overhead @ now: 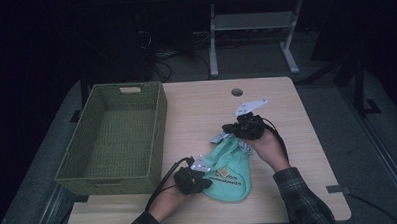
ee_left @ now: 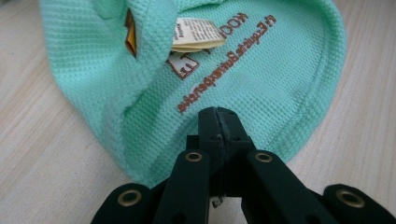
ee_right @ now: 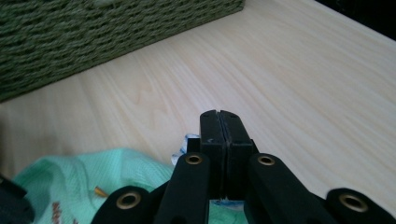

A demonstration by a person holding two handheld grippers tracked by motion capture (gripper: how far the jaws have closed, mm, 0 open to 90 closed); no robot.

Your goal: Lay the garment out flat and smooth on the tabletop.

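A mint-green bib (overhead: 228, 171) with brown lettering lies on the wooden table (overhead: 297, 138), part of it folded over beside a paper label (ee_left: 196, 37). My left gripper (overhead: 208, 182) is at the bib's near left edge. In the left gripper view its jaws (ee_left: 218, 112) are pressed together over the bib (ee_left: 261, 70) just inside the hem, with no cloth visibly pinched. My right gripper (overhead: 227, 128) is at the bib's far end. Its jaws (ee_right: 219, 114) are shut, and the bib's white-and-blue striped strap (ee_right: 187, 142) pokes out under them, beside the green cloth (ee_right: 93, 182).
A green woven basket (overhead: 159, 128) stands on the table's left side, and its wall (ee_right: 93, 37) fills the far left of the right gripper view. A round cable hole (overhead: 237, 92) is at the table's back edge. Bare tabletop lies to the right of the bib.
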